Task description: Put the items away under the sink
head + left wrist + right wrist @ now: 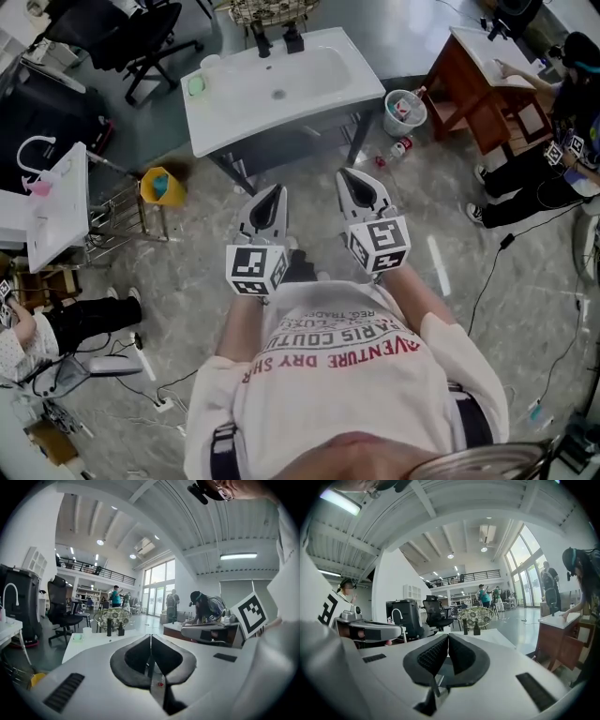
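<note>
2 hand-held grippers point forward, side by side and roughly level. Both have their jaws pressed together with nothing between them. the left gripper [275,192] and the right gripper [347,176] aim at a white sink [211,127] straight ahead, its long side running across the view.

the open space under the sink [291,148], framed by dark legs, lies directly beyond both tips and looks bare from here.

loose items sit on the floor just right of the sink: a white bucket [405,112] holding small things and a red can [401,147] near it, too small to tell which way it lies. these are ahead and to the right, so the right gripper is judged the nearer one. a yellow bin [161,186] stands on the floor to the left, nearer the left gripper.

the floor [450,291] is grey marbled stone with cables trailing across it. the room is a large open workshop with other people, a wooden cabinet [473,89] and an office chair [141,42].
</note>
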### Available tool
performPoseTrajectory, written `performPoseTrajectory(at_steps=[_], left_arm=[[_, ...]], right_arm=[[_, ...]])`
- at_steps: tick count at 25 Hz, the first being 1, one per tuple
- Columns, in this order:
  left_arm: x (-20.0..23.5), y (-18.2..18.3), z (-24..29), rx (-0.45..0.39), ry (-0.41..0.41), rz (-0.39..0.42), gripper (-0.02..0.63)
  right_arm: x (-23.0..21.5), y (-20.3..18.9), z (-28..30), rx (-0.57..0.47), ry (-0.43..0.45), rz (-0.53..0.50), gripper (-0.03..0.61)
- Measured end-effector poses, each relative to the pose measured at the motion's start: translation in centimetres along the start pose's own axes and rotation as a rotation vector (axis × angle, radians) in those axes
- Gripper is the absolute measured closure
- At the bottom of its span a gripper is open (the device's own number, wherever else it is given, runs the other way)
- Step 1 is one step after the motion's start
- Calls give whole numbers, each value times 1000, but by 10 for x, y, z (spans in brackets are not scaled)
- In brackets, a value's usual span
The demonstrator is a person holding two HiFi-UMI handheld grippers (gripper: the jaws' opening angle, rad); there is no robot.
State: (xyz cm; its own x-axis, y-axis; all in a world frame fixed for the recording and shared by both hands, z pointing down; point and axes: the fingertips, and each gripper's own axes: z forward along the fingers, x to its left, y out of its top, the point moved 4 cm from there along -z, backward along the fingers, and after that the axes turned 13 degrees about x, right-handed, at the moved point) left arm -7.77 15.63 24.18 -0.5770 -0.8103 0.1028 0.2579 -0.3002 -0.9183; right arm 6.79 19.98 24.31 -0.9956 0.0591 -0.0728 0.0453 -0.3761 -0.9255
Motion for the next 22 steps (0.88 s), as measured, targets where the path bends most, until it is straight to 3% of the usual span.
performPoseTrajectory(at_steps=[9,22], left_arm=[[44,28,83,-6,-40,-24,591],[168,113,227,-14,-105,-14,591]], right_arm=[[-46,17,64,21,-37,1,554],[-117,104,231,21,-107,43,554]])
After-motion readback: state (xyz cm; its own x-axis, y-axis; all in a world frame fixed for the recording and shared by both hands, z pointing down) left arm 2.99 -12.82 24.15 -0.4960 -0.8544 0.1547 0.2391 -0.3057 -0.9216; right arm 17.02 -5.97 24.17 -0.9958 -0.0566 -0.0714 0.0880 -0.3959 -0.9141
